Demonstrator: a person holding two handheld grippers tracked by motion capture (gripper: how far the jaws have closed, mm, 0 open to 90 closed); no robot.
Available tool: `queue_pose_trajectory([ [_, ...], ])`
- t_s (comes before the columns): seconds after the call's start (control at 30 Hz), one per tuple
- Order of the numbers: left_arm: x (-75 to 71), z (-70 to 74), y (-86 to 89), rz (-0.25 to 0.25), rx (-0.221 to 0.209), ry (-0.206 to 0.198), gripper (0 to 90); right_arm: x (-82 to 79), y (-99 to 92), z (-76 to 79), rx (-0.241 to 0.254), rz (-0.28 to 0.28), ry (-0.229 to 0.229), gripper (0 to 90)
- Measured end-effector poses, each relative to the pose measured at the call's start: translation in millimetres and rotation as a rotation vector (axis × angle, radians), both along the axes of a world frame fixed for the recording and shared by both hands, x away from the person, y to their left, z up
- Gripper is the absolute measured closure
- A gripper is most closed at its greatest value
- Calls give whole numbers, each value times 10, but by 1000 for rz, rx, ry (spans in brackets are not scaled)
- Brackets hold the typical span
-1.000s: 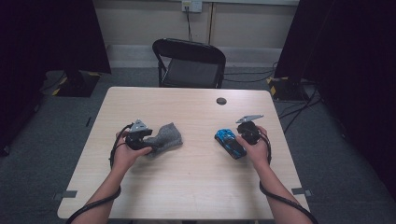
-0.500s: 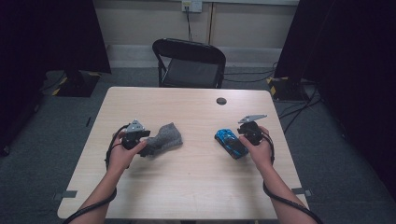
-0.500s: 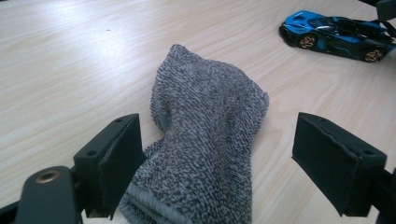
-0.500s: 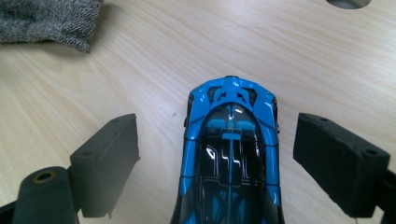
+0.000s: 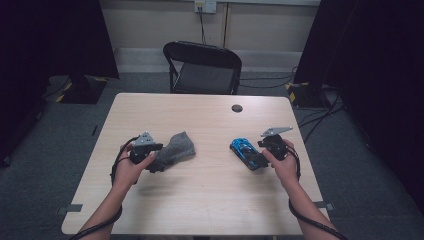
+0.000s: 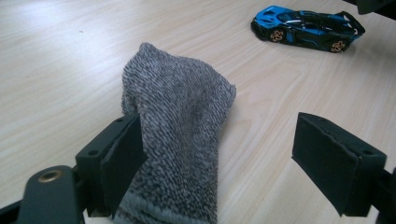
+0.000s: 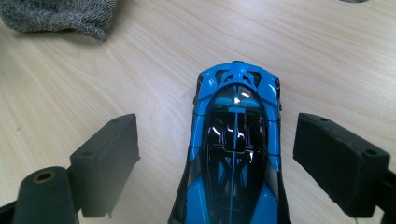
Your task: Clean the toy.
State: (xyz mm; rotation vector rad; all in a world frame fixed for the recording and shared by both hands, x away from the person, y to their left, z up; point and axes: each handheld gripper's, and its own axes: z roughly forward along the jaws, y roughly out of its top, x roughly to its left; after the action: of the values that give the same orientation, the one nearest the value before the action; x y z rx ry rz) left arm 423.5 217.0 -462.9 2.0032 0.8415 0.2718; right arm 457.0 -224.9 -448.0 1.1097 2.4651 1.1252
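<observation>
A grey knitted sock (image 5: 177, 146) lies on the left half of the wooden table (image 5: 200, 200). My left gripper (image 5: 159, 161) is at the sock's near end. In the left gripper view the sock (image 6: 180, 121) rests against the left jaw, while the right jaw stands well off, so the left gripper (image 6: 229, 158) is open. A blue and black toy car (image 5: 246, 151) sits on the right half of the table. My right gripper (image 5: 257, 155) is open at the car's rear. In the right gripper view the car (image 7: 233, 154) lies between the jaws, and neither touches it.
A small black disc (image 5: 237, 108) lies near the table's far edge. A black folding chair (image 5: 202, 67) stands behind the table. Bare wood stretches between the sock and the car. The toy car (image 6: 306, 29) also appears far off in the left gripper view.
My left gripper has drawn back slightly towards the person at the sock's end. The right gripper, the sock and the car are about where they were.
</observation>
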Motion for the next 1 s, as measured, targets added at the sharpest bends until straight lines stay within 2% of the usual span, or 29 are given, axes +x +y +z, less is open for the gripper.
queue_pose_trajectory([
  [0.17, -49, -24, 20, -3, -14, 8, 163, -55, -32, 2, -7, 13, 0, 138],
  [0.3, -79, -22, 42, -20, 0, 5, 163, -91, -57, 17, -17, 18, 0, 138],
  [0.4, -119, -30, 51, -21, -14, 12, 163, -118, -90, 27, 7, 14, 3, 138],
  [0.6, -191, -48, 59, -45, -6, 10, 163, -185, -143, -4, 3, 17, 0, 138],
  [0.8, -236, -33, 84, -45, -21, 8, 164, -262, -196, -16, 0, 20, -2, 138],
  [0.9, -250, -27, 108, -46, -6, -1, 164, -293, -231, -16, -2, 23, -2, 138],
  [1.0, -276, -33, 132, -39, -18, 4, 164, -324, -271, -25, 6, 17, -4, 138],
])
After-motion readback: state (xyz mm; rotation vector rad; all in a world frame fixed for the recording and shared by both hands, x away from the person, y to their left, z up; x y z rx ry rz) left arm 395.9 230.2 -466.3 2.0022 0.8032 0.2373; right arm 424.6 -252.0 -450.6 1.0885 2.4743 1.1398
